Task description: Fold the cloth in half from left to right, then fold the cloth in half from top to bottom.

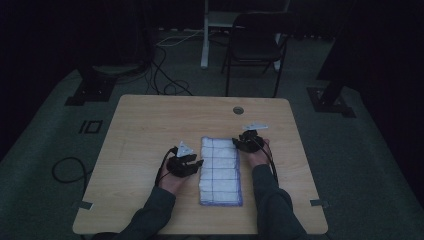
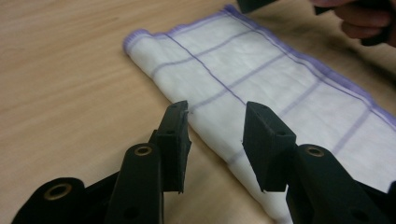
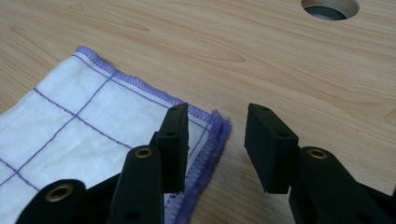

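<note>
A folded cloth [image 1: 220, 170] lies flat mid-table [image 1: 150, 120] between 2 grippers. The left gripper [image 2: 215, 135] hovers over its folded edge, fingers parted and empty. The right gripper [image 3: 217, 140], fingers likewise apart, holds nothing above the cloth's purple-hemmed corner.

Soft woven cloth [image 2: 261, 74] on seemingly matt wood table [image 2: 60, 93].

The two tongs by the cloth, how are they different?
The left tongs sit at the cloth's folded long side, halfway down; the right tongs sit at its far corner, where purple-stitched edges stack. The left tongs' grey plate tilts up; the right tongs' plate lies flatter. Both are black, stand open and hold nothing, with the cloth flat on the table.
</note>
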A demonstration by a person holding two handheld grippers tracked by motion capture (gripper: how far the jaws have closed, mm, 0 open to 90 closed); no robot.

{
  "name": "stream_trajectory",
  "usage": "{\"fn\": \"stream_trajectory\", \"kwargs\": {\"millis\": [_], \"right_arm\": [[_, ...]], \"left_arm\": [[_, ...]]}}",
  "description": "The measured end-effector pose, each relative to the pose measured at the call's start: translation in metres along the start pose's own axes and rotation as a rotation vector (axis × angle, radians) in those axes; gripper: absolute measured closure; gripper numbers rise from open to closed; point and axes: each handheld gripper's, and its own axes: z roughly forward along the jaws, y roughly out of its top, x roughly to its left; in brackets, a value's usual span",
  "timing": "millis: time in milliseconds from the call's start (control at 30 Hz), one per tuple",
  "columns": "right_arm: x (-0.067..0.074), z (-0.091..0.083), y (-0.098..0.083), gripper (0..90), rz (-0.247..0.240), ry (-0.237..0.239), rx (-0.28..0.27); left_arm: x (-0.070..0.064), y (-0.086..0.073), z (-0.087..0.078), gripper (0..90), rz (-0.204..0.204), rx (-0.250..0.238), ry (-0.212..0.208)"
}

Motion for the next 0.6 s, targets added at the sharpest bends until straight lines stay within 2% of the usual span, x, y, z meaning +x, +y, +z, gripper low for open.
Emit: {"fn": "stream_trajectory", "kwargs": {"millis": [200,600], "right_arm": [[-0.001,-0.001,-0.001,59.2,-0.001,0.002,0.002],[-0.003,-0.001,-0.001,58.3,0.013,0.001,-0.005]], "left_arm": [[0.009,0.012,0.011,58.2,0.004,-0.005,0.029],[0.025,0.029,0.029,56.2,-0.019,-0.017,0.06]]}}
